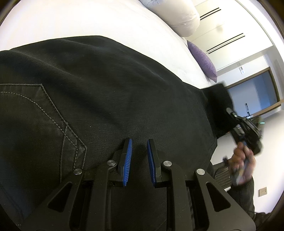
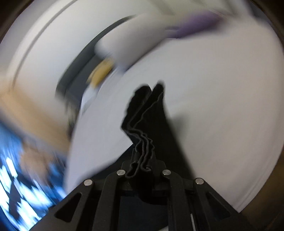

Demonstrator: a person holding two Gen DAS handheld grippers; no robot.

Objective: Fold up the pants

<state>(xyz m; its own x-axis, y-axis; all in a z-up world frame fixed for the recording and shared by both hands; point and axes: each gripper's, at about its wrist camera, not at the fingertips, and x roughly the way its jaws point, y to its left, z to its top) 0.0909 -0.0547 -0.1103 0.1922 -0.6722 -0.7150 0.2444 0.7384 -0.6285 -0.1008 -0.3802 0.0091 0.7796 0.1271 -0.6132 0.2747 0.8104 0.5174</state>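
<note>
Black pants lie spread on a white bed, with a stitched back pocket at the left. My left gripper hovers just above the pants near their seat, its blue pads apart and nothing between them. My right gripper is shut on the bunched leg hems of the pants and holds them lifted over the bed. The right wrist view is blurred by motion. The right gripper also shows in the left wrist view, held by a hand at the pants' far end.
A white pillow and a purple cushion lie at the head of the bed. The purple cushion shows blurred in the right wrist view. A window and floor are beyond the bed's edge.
</note>
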